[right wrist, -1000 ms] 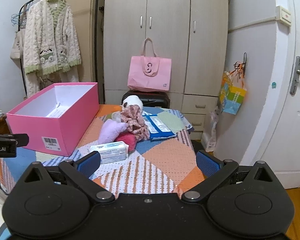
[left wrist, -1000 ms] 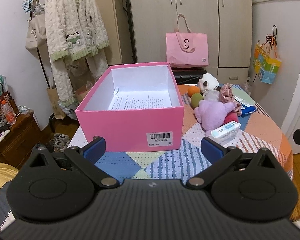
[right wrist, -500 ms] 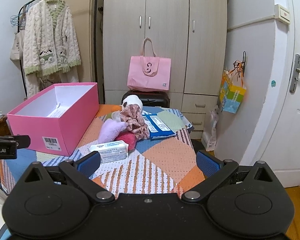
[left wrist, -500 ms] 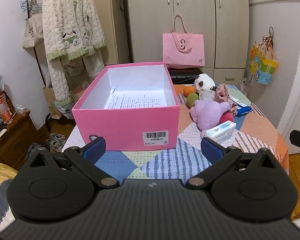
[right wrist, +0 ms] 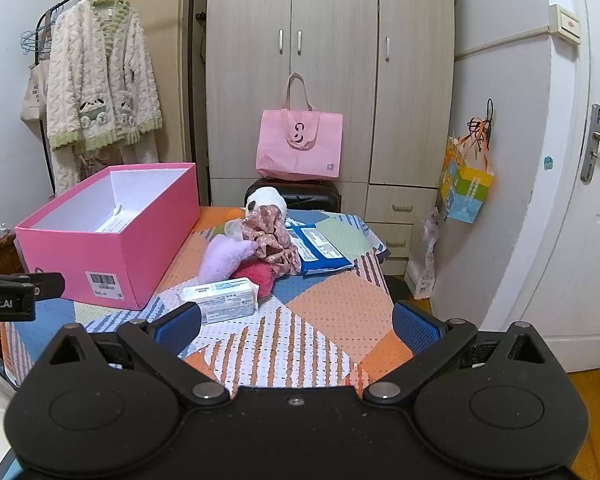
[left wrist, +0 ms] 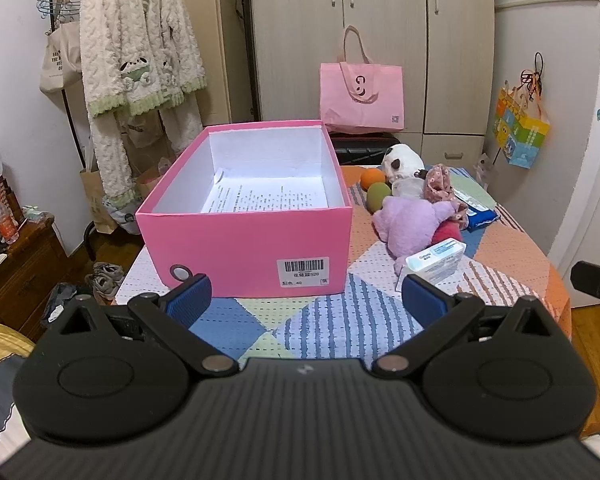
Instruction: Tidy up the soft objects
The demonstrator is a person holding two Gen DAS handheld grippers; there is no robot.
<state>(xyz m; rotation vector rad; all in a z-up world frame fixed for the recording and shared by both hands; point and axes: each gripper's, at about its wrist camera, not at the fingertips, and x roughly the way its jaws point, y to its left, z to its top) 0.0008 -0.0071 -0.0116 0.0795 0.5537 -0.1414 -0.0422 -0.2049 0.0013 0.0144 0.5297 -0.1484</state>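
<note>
Both tongs wide and empty, short of the soft pile beside the pink box.

My left gripper (left wrist: 306,294) faces the pink box (left wrist: 244,240), which holds only a printed sheet; my right gripper (right wrist: 296,322) hangs over the near table edge. To do this well, I judge I should take the purple plush (right wrist: 224,258) first, pinching its body deep so it doesn't slip, and steer clear of the tissue pack (right wrist: 222,300) lying just near of it. The plush sits ahead and left of my right tongs, to the right of the box, with the floral cloth (right wrist: 274,236) touching it on the far side.
</note>
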